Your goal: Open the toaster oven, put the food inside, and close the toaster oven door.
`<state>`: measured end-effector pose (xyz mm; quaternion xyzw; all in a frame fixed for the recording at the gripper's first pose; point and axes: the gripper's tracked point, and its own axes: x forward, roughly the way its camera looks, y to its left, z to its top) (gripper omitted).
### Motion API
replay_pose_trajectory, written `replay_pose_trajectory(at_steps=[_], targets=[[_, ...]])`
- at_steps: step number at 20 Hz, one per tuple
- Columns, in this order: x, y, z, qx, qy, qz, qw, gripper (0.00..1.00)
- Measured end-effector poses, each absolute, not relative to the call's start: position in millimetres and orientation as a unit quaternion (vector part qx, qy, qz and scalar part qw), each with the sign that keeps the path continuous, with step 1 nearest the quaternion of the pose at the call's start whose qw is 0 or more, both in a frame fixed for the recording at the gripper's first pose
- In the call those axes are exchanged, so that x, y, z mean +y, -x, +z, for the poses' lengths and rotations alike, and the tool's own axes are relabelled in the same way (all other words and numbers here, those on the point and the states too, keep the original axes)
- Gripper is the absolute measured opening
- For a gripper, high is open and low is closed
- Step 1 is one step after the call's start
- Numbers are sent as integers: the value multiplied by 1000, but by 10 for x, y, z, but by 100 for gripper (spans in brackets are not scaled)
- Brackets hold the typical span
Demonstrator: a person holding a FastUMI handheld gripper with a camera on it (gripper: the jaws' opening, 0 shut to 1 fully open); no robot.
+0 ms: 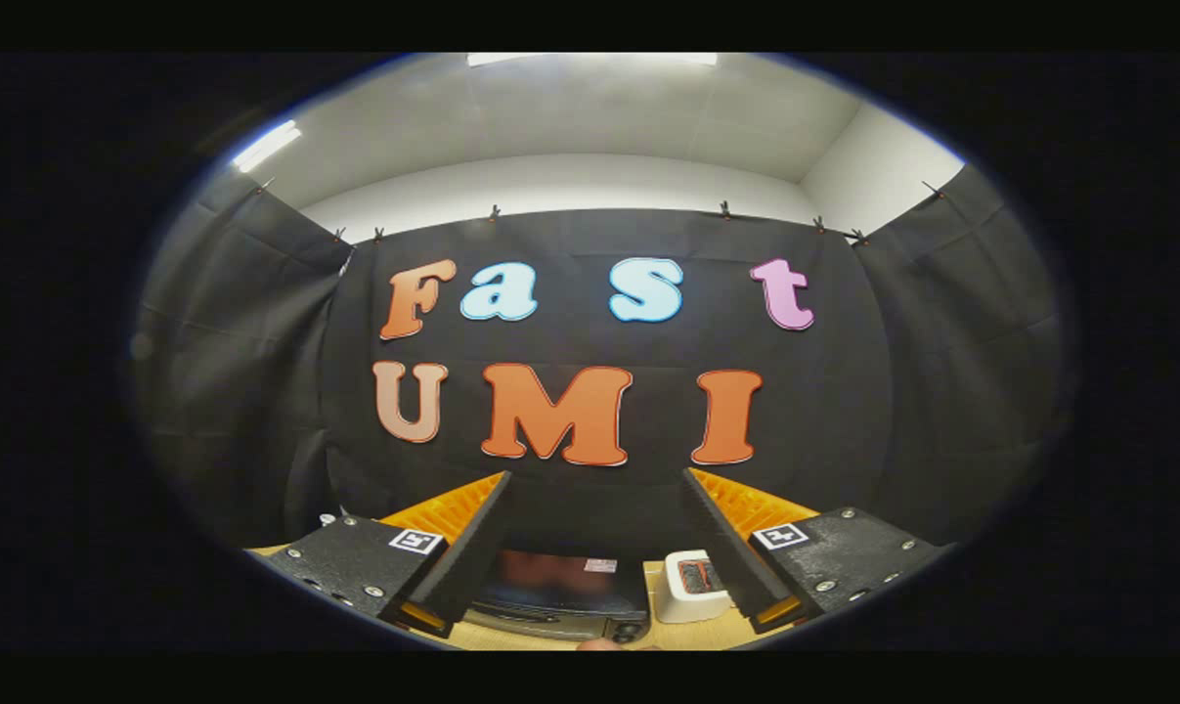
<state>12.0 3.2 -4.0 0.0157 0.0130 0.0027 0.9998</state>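
Observation:
My gripper is open, its two fingers spread wide with nothing between them, and it points level at the booth's black cloth wall. Low between the fingers, well beneath the tips, stands the dark toaster oven on a wooden table. Its glossy surface shows a reddish reflection, and I cannot tell how its door stands. Just right of the oven, beside my right finger, sits a small white holder with something reddish-brown in it.
Black cloth walls close the booth at the back and on both sides. A small pale rounded thing peeks up in front of the oven, too little of it visible to identify.

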Motion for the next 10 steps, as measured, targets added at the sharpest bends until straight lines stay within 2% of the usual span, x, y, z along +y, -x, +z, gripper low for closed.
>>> replay_pose_trajectory(at_steps=[10], targets=[[206, -167, -297, 39, -18, 24, 999, 99]])
